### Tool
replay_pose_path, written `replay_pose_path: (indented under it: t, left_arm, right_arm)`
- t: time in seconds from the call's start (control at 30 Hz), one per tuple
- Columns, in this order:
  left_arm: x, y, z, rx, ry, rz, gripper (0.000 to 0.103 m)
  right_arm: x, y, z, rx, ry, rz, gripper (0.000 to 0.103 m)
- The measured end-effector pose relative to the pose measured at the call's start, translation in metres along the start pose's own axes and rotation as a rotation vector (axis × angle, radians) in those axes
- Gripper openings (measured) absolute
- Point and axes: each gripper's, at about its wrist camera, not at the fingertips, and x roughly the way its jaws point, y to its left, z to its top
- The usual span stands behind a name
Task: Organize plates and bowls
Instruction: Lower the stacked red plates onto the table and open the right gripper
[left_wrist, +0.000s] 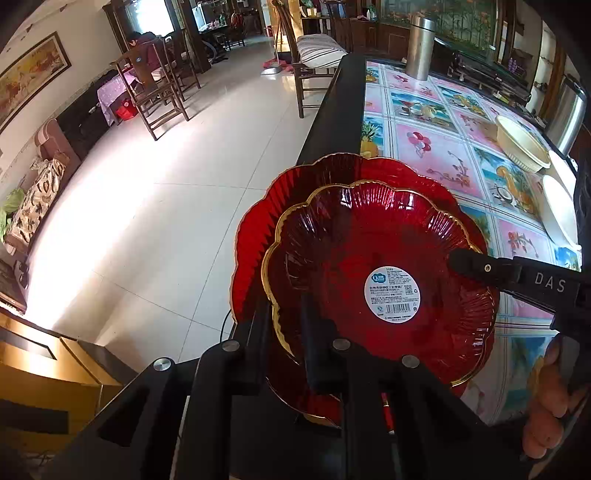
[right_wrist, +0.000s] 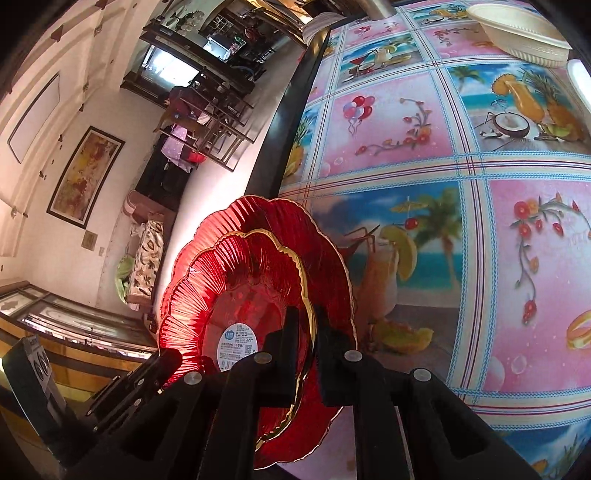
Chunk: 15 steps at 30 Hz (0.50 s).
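A small red glass plate (left_wrist: 369, 236) with a gold rim and a round white label lies inside a larger red plate (left_wrist: 266, 221). The larger one sits at the table's left edge and juts out over the floor. My left gripper (left_wrist: 285, 306) is shut on the small plate's near rim, one finger inside and one outside. My right gripper (right_wrist: 306, 314) is shut on the same small plate (right_wrist: 236, 280) at its right rim, with the large plate (right_wrist: 325, 258) behind it. Each gripper shows in the other's view: the right gripper (left_wrist: 465, 264) from the right, the left gripper (right_wrist: 166, 363) at lower left.
The table (left_wrist: 424, 147) has a colourful fruit-pattern cloth. A cream bowl (left_wrist: 522, 147) and white dishes (left_wrist: 559, 210) stand at the right, steel canisters (left_wrist: 421, 48) further back. The same cream bowl (right_wrist: 524, 37) is far across the table. Tiled floor and wooden chairs (left_wrist: 155, 92) lie left.
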Motion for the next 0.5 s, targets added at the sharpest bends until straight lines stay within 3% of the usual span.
replay_pose_path:
  t: [0.27, 0.5]
  left_arm:
    - [-0.007, -0.009, -0.001, 0.059, -0.071, 0.125, 0.017]
    - [-0.014, -0.003, -0.002, 0.013, -0.093, 0.096, 0.017]
  right_arm:
    - [0.001, 0.022, -0.003, -0.14, -0.029, -0.125, 0.01]
    - [-0.002, 0.036, -0.01, -0.271, -0.044, -0.228, 0.013]
